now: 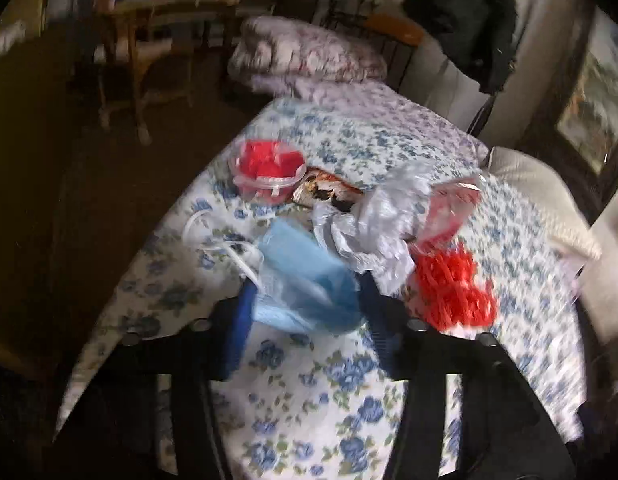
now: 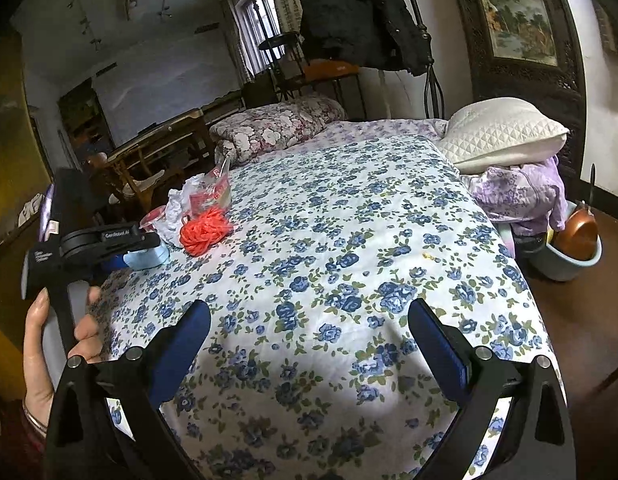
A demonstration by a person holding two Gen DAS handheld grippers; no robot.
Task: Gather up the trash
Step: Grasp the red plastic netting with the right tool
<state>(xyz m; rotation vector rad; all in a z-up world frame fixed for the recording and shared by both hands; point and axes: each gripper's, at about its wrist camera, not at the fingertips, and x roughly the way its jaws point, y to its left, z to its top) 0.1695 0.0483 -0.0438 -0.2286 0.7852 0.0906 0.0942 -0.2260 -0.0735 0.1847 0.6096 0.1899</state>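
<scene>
A light blue face mask (image 1: 305, 292) lies bunched between the blue pads of my left gripper (image 1: 309, 300), which is shut on it at the near corner of the bed. Behind the mask sit a clear cup of red scraps (image 1: 265, 168), a snack wrapper (image 1: 325, 190), a crumpled white plastic bag (image 1: 373, 232), a red-and-clear packet (image 1: 453, 204) and an orange net (image 1: 453, 288). In the right wrist view my right gripper (image 2: 309, 344) hangs open over bare floral sheet (image 2: 349, 240). The orange net (image 2: 203, 232) and the mask (image 2: 151, 258) lie far to its left.
A hand (image 2: 45, 344) holds the left gripper's black body (image 2: 105, 240). A white pillow (image 2: 505, 132), a folded floral quilt (image 2: 277, 124) and a purple garment (image 2: 521, 192) lie along the bed's far side. A basin with a brown pan (image 2: 573, 248) stands on the floor at right. Wooden furniture (image 2: 161, 152) stands at left.
</scene>
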